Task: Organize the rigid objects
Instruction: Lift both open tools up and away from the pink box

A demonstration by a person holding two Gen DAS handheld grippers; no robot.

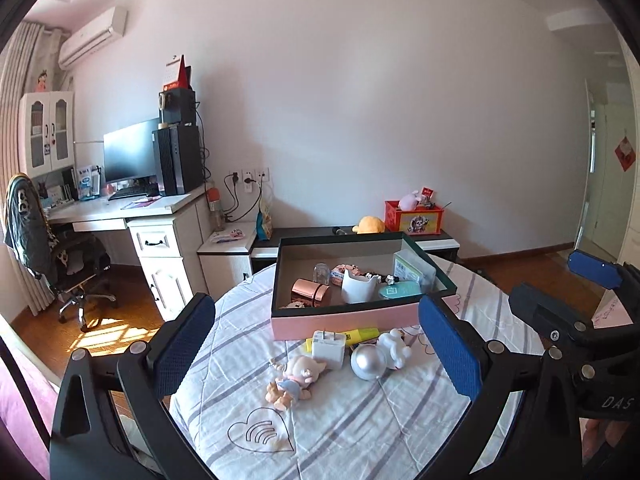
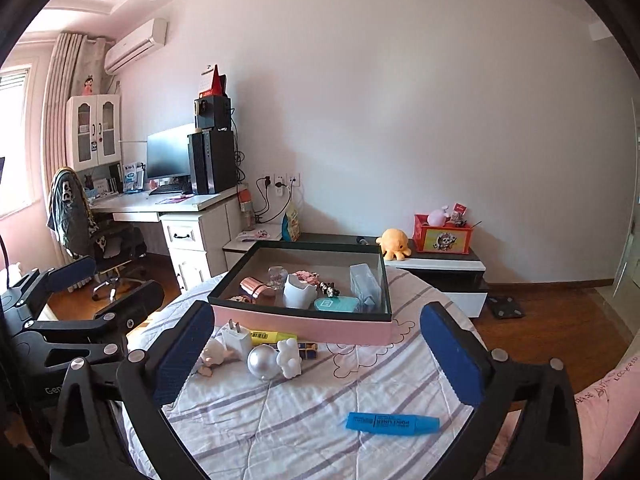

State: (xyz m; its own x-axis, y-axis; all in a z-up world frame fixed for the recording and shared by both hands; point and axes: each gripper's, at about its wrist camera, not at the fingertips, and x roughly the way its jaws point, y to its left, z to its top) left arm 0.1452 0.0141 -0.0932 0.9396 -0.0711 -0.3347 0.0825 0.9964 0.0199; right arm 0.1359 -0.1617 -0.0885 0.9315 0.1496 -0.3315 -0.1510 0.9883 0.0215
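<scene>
Left hand-held gripper (image 1: 316, 344) and right hand-held gripper (image 2: 316, 350): both hovering with fingers apart, holding nothing. Pink box (image 2: 304, 322): sitting on the bed (image 2: 280, 420); astronaut figurine (image 2: 276, 358), charger (image 2: 236, 338) and blue highlighter (image 2: 392, 424) lying before it.

This is a home bedroom that doubles as a study. The landmark is a bed (image 2: 304, 412) under a striped quilt printed with hearts and cartoon outlines. Beyond its far left corner stands a white desk (image 2: 188, 204) carrying a monitor (image 2: 168, 152) and a black computer tower (image 2: 214, 160), with a draped swivel chair (image 1: 52, 240) drawn up to it and a glass-fronted cupboard (image 1: 46, 132) above. A wall-mounted air conditioner (image 2: 136, 44) hangs higher up beside curtains (image 2: 60, 96). Past the bed's far end, a low cabinet (image 2: 444, 264) bears a yellow plush toy (image 2: 394, 243) and a red box (image 2: 442, 238) of what look like trinkets. The floor (image 2: 552, 320) is wood.
</scene>
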